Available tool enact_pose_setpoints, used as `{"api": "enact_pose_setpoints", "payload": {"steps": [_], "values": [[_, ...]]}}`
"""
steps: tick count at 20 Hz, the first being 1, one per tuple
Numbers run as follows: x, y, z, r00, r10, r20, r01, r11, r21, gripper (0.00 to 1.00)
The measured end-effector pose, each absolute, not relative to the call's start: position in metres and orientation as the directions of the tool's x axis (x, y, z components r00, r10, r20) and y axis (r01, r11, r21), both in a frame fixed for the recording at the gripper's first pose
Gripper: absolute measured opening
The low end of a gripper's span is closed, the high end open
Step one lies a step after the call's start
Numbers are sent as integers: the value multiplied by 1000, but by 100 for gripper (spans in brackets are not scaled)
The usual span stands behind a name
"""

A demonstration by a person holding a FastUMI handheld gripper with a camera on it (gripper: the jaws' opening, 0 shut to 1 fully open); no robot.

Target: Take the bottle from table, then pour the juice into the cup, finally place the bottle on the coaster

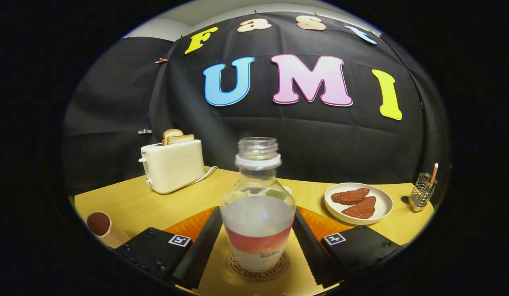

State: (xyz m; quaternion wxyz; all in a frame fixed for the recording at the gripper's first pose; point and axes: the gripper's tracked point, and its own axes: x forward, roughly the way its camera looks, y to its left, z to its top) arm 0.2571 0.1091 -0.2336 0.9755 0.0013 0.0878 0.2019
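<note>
Clear plastic, cap off, the bottle (257,205) stood upright on the round coaster (258,269) directly between the fingers of the gripper (257,242), its long axis vertical; the fingers flanked its label band on either side, seemingly pressing it, so I judged them clenched on the bottle; the cup (101,227) sat well off to one side on the wooden table (135,205); releasing looked the remaining step.

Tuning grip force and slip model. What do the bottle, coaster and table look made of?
Bottle: clear, likely thin plastic, glossy, see-through neck with threaded mouth, paper-like label. It stands between the gripper fingers, apparently clamped.
Coaster: pale, matte, printed ring; maybe wood or cork.
Table: light wood-look top, smooth, faint sheen; possibly laminate.
</note>
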Motion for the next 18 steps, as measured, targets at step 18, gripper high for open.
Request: {"api": "enact_pose_setpoints", "payload": {"steps": [18], "values": [[180,75,-144,901,394,-183,-400,916,2,98]]}}
